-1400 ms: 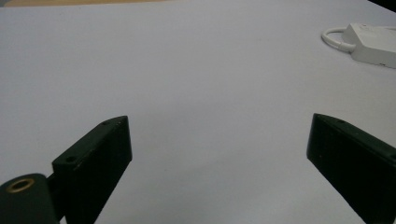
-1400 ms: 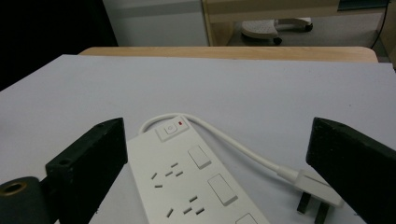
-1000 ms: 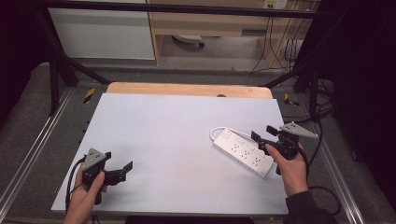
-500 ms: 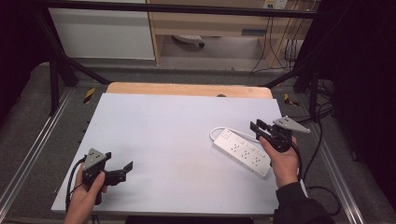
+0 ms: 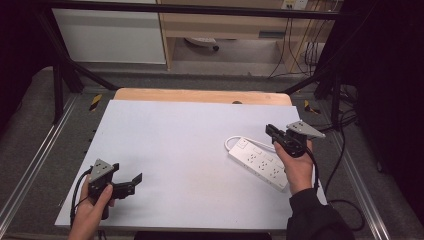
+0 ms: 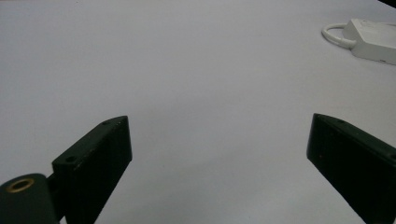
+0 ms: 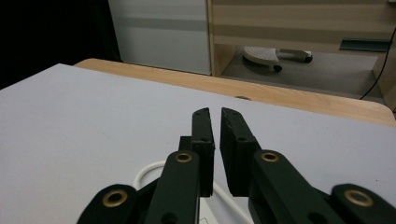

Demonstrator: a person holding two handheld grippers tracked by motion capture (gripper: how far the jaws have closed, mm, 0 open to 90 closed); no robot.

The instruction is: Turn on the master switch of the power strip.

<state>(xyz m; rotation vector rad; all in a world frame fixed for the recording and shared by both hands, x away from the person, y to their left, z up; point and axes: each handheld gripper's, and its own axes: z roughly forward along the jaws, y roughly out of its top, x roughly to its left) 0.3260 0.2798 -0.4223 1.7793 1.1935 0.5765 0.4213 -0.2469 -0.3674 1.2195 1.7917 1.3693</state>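
A white power strip (image 5: 258,161) lies at the right of the grey table top (image 5: 190,140), with its white cable (image 5: 232,143) looped at its far end. My right gripper (image 5: 271,131) hovers over that far end, jaws shut with only a thin slit between them and nothing held. The right gripper view looks along the right gripper (image 7: 215,114) over the cable loop (image 7: 148,175) toward the table's far edge. Near the front left corner, my left gripper (image 5: 133,183) rests low and open. In the left gripper view the left gripper (image 6: 219,122) has its jaws spread wide, with the power strip (image 6: 373,39) far off.
A wooden table edge (image 5: 200,95) shows beyond the grey top. Behind it stand a white cabinet (image 5: 110,35) and a wooden shelf unit (image 5: 235,25). Black cables (image 5: 345,150) hang off the right side. Metal frame rails (image 5: 35,165) run along both sides.
My right gripper has moved away from the person and slightly left along the power strip, and its jaws have come together. The left gripper has stayed put.
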